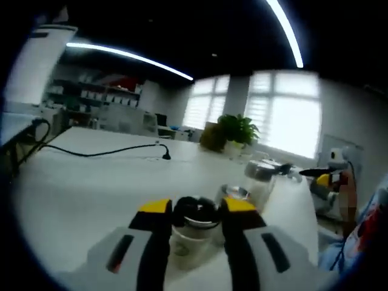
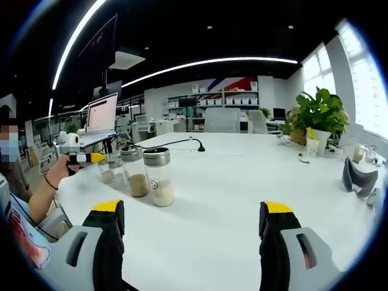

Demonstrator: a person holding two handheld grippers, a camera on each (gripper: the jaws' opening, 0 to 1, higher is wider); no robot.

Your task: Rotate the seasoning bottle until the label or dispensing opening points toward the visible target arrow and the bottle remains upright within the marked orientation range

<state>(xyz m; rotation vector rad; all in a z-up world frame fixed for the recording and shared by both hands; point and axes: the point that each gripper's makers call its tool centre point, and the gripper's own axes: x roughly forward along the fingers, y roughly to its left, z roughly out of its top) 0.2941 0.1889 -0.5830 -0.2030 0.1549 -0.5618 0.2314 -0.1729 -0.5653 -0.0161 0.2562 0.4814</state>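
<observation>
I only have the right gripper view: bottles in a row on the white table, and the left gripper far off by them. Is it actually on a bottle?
Observer: Yes. In the left gripper view the left gripper has its jaws against both sides of a bottle, apparently gripping it.
Operator: Where on it?
Observer: Up high, at the dark top; the pale body shows below, between the jaws.
Operator: Is it upright?
Observer: It looks upright, with a second bottle standing just beyond it.
</observation>
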